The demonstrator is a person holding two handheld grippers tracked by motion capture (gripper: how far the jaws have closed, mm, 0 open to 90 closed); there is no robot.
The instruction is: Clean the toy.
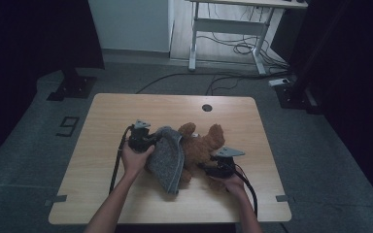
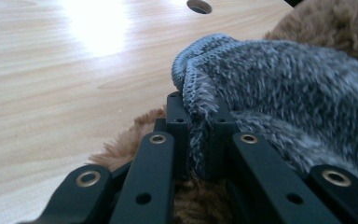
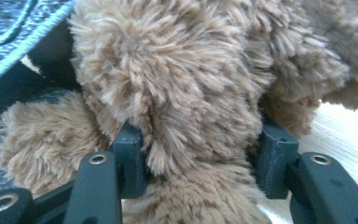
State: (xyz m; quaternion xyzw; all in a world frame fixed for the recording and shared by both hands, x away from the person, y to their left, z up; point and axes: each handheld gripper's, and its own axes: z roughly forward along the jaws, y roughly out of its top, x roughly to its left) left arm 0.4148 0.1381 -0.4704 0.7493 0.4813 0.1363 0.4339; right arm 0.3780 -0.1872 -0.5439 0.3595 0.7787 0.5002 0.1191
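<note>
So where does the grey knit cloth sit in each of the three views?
High view: grey knit cloth at table centre, draped left of the teddy bear.
Left gripper view: centre and right, its edge pinched in the left claw.
Right gripper view: upper-left corner.
Shared landmark: the teddy bear.

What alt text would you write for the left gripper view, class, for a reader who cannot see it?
The left claw pinches the stitched edge of a grey fleecy cloth, its black jaws closed on the fabric. Brown plush fur lies beneath, on a light wooden table.
</note>
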